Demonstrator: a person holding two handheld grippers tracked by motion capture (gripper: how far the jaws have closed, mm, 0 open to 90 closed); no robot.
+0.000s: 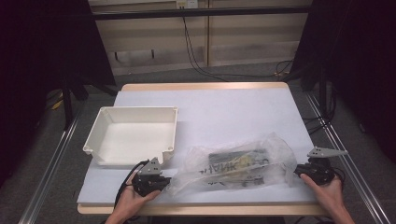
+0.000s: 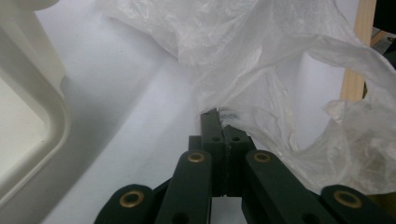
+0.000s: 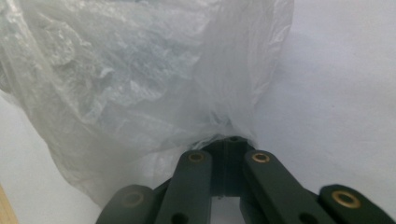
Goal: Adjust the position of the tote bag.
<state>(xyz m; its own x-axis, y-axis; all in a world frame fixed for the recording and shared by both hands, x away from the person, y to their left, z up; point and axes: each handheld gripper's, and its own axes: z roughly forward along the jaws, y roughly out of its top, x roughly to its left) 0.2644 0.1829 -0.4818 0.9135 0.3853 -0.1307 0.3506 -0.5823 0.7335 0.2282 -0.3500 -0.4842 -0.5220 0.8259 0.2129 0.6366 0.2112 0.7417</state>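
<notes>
A clear plastic bag [image 1: 236,163] with dark contents is laid on the near part of the white counter [image 1: 233,112]. Its left end is pinched between the closed jaws of the left gripper [image 1: 163,183], and its right end is clamped in the closed jaws of the right gripper [image 1: 299,171]. A white tray [image 1: 100,123] is seen just beyond the left gripper, close beside the bag.

Your left gripper [image 1: 148,179] and right gripper [image 1: 319,170] are black, each topped with a grey three-cornered plate. A black cable loops from the left one. Up close, their flat black links carry brass-coloured rivets, narrowing to slim black jaws. Your forearms are bare.
</notes>
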